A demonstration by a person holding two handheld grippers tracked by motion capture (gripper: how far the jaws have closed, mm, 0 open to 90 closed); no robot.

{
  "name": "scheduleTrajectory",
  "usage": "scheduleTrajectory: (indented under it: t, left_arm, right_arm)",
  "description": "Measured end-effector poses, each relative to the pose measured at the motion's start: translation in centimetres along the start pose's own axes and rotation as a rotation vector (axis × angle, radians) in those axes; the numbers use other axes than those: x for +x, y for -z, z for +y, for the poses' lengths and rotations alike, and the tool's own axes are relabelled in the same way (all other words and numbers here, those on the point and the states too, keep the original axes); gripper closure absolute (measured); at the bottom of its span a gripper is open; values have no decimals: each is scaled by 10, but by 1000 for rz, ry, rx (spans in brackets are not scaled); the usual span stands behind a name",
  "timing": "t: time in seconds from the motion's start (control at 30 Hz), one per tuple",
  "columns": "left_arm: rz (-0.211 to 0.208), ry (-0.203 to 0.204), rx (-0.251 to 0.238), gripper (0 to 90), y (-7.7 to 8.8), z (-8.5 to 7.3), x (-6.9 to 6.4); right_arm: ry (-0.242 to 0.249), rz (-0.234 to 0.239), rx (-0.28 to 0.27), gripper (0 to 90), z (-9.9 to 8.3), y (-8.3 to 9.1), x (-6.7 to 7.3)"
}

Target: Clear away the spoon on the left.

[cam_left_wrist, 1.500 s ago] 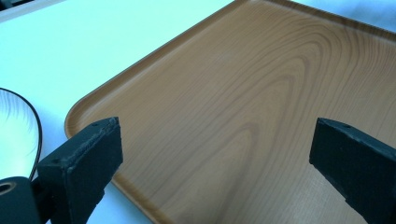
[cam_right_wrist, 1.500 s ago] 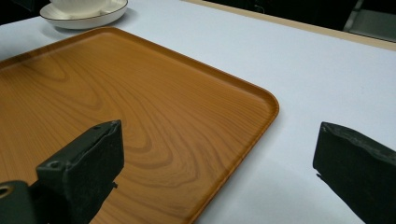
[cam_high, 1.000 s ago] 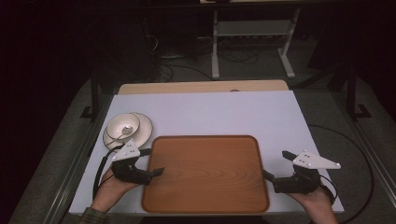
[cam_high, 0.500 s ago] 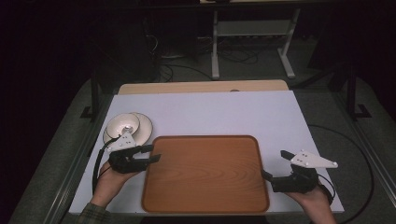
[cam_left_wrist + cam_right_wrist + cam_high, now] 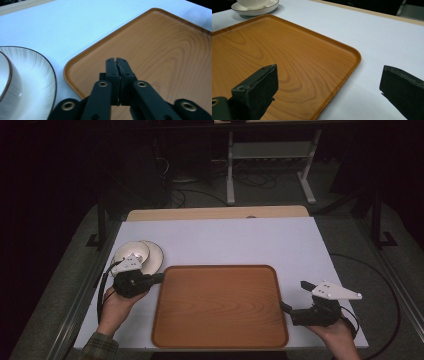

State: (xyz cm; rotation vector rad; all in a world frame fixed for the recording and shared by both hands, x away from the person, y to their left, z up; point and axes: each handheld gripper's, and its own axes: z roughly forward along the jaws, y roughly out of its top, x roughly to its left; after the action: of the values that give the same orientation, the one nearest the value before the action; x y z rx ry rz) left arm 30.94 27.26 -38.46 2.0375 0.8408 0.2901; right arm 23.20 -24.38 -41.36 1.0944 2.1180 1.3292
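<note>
High view: wooden tray (image 5: 220,307) centred on white desk (image 5: 300,245); left hand-held gripper (image 5: 159,278) at its near-left corner, saucer and cup (image 5: 137,256) just behind. Left gripper view: jaws closed, empty, above the tray corner. Right gripper view: right hand-held gripper (image 5: 328,92) wide open, straddling the tray's edge, probably to grip it.

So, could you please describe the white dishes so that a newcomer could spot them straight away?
Start at the big wooden tray on the white table. Just beyond its far left corner, by the left gripper, a white bowl sits on a white saucer. They are the only crockery, with thin dark rims.
</note>
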Motion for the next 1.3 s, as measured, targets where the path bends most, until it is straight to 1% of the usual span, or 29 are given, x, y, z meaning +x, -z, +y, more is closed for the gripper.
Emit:
scheduleTrajectory:
  t: [0.1, 0.17, 0.27, 0.43, 0.93, 1.3]
  left_arm:
    - [10, 1, 1, 894, 0, 1, 3]
    - [17, 4, 2, 894, 1, 0, 5]
    - [22, 12, -2, 894, 4, -2, 7]
    - [43, 22, -2, 894, 11, -6, 11]
    - [114, 76, -15, 894, 35, -22, 28]
    - [142, 91, -9, 894, 41, -27, 33]
  right_arm:
    - [1, -3, 3, 14, -1, 2, 0]
    - [1, -6, -6, 14, 0, 3, 0]
    - [7, -7, 0, 14, 1, 2, 1]
    - [14, -2, 6, 14, 1, 0, 1]
    - [16, 2, 7, 14, 1, 0, 1]
    - [17, 1, 8, 14, 0, 1, 1]
